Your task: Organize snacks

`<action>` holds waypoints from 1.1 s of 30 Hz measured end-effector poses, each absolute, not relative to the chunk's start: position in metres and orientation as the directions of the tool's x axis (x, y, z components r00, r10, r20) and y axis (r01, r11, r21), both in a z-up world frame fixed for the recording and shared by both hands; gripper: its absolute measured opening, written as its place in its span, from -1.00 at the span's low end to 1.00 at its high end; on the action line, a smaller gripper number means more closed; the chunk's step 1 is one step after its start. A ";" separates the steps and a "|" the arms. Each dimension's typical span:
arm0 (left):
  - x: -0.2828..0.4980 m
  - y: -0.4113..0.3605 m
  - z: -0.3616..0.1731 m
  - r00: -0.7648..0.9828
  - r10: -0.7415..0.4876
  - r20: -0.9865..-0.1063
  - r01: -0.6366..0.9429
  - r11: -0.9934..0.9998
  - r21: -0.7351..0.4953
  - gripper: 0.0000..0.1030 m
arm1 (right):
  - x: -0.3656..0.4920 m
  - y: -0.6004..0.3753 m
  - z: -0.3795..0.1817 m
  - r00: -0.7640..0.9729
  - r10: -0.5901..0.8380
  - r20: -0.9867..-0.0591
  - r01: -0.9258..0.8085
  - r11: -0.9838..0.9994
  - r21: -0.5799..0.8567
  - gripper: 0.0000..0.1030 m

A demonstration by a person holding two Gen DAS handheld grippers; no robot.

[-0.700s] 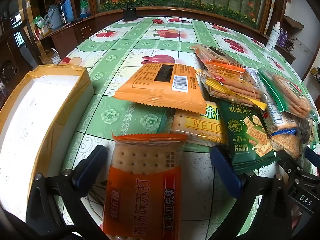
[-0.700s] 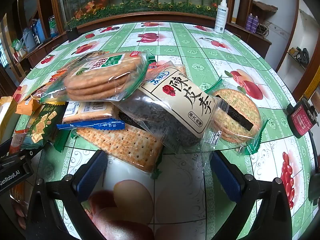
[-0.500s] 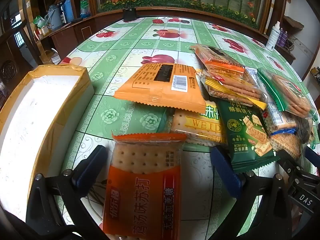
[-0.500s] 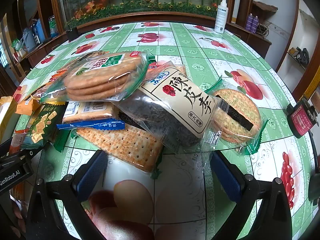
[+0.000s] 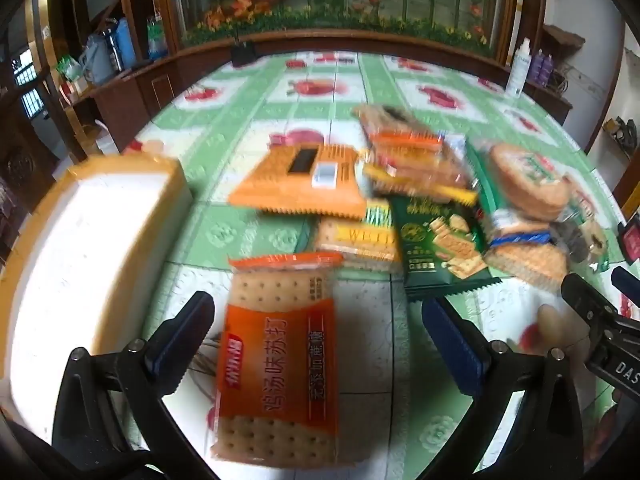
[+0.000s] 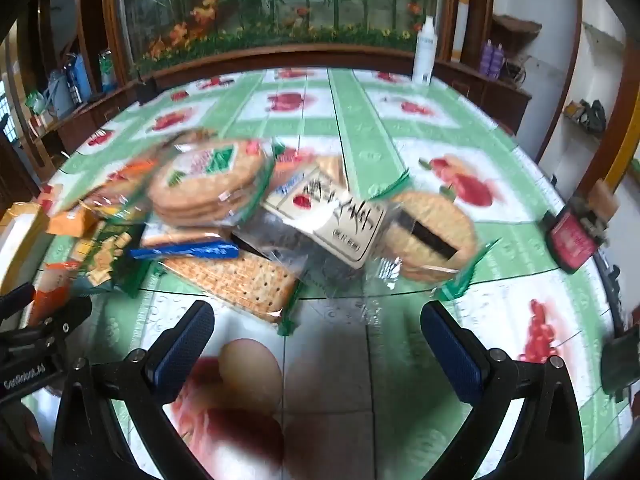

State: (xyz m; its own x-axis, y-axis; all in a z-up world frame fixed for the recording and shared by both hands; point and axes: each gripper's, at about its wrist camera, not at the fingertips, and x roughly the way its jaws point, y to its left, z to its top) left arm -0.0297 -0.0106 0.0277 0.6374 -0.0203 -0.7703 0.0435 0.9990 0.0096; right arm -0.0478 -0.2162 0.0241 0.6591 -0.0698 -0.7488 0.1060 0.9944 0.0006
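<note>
A round table (image 5: 256, 92) with a green tablecloth printed with fruit fills both views, which are blurred; at its left side stands a long box (image 5: 84, 240) with yellow-tan walls and a white inside, just beside the snack pile; the pile itself spreads across the middle of the table, packets overlapping one another; nearest the left gripper (image 5: 318, 326) lies an orange soda-cracker packet (image 5: 278, 360), flat on the cloth between the two spread fingers, which do not touch it, so the left gripper stands wide open and holds nothing; beyond it lies an orange packet with a barcode (image 5: 300, 184), resting partly on a yellow cracker packet (image 5: 356, 240), with a dark green biscuit packet (image 5: 440, 244) just beside that; in the right view a pack of round biscuits (image 6: 208, 180) sits on top of the heap, a clear bag with a white label (image 6: 332, 212) leans beside it, a round cracker pack with green edges (image 6: 432, 228) lies to its right, and a square cracker pack (image 6: 236, 276) lies nearest; the right gripper (image 6: 318, 326) hovers before the pile, its fingers spread apart and empty.
</note>
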 end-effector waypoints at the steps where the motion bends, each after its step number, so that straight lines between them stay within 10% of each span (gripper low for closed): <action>1: -0.032 -0.012 0.033 0.651 -0.017 -0.759 0.044 0.999 0.016 1.00 | -0.051 -0.217 0.030 0.669 -0.060 -0.741 0.099 0.995 0.009 0.99; 33: -0.052 0.000 0.066 0.739 -0.018 -0.674 0.056 0.998 0.035 1.00 | -0.070 -0.207 0.061 0.744 0.057 -0.666 -0.005 0.997 0.080 0.99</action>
State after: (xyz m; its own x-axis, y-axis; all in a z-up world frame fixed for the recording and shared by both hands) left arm -0.0522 -0.0004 0.0661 0.7386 -0.0182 -0.6739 0.0561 0.9978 0.0346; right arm -0.0702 -0.2072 0.0606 0.7440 0.0568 -0.6657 -0.0048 0.9968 0.0797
